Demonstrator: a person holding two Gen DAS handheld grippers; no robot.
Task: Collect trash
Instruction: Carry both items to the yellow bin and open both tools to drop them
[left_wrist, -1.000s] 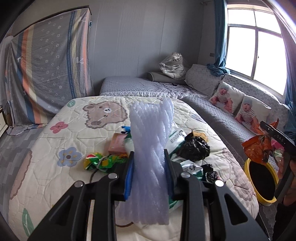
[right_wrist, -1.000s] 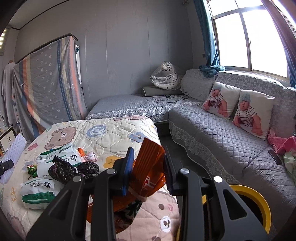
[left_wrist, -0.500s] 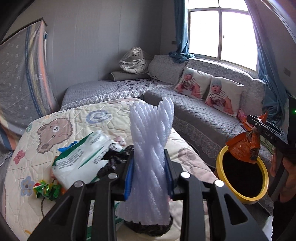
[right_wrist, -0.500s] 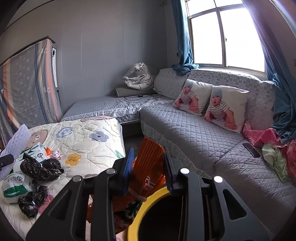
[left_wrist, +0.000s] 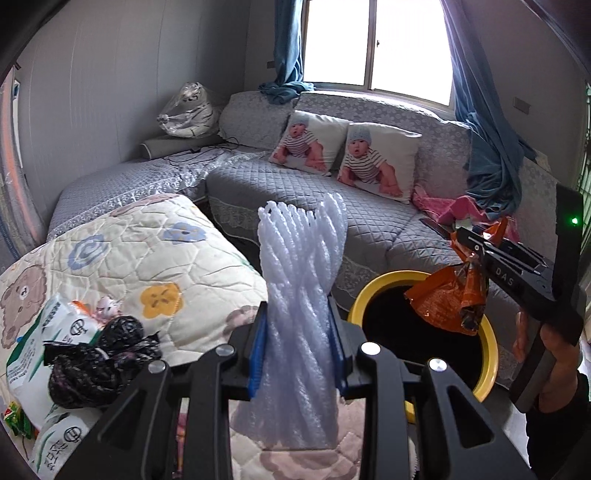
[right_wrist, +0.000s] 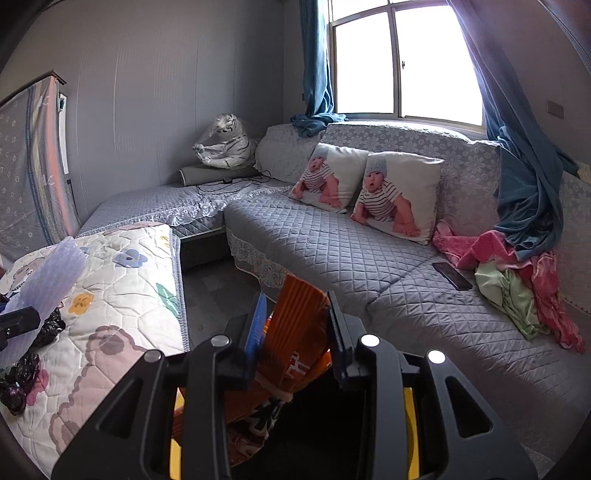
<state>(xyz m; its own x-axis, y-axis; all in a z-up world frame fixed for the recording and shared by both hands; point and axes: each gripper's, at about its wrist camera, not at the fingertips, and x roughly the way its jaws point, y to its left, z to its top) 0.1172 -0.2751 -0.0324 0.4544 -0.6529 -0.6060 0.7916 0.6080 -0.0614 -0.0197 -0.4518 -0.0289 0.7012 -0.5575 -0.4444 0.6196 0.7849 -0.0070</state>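
Readable text: "DAS" in pale letters on side of right claw (left_wrist: 476, 254), seen from left wrist view. Green LED lit on its housing. White-and-green packs (left_wrist: 40, 343) on quilt carry a round logo plus printed characters, too small to read. Orange snack wrapper (right_wrist: 295, 339) shows white print on its lower half, partly cut off, not legible.

Left claw (left_wrist: 299, 343): pinching white foam net sleeve (left_wrist: 301, 280), blue pads pressed on both sides, sleeve standing upright, top fanned out. Positioned over quilt edge, just beside yellow-rimmed bin (left_wrist: 491, 354).

Right claw (right_wrist: 297, 332): pinching orange snack wrapper, crumpled bulk hanging below pads. From left wrist view, wrapper (left_wrist: 447, 302) hangs over black mouth of bin, above rim, not inside. Person's hand (left_wrist: 546, 339) on grip at right edge, dark sleeve below.

Surface: cream quilt (left_wrist: 147, 258) with cartoon bear and flower prints, covering a low platform. On it: crumpled black plastic bags (left_wrist: 99, 350), white-and-green packs, small green wrapper (left_wrist: 14, 421) at far left edge. Foam sleeve also visible at left edge of right wrist view (right_wrist: 48, 273).

Room: grey quilted L-shaped sofa (right_wrist: 332, 251), two cushions with baby photos (right_wrist: 369, 188), plush tiger in clear plastic (right_wrist: 225, 144) in corner, black cable nearby. Dark phone (right_wrist: 452, 275) on seat, pink and green cloths (right_wrist: 517, 277) beside it. Blue curtains (right_wrist: 524, 177), bright window (right_wrist: 399, 59), grey wall, striped fabric (right_wrist: 29, 166) hanging at left.
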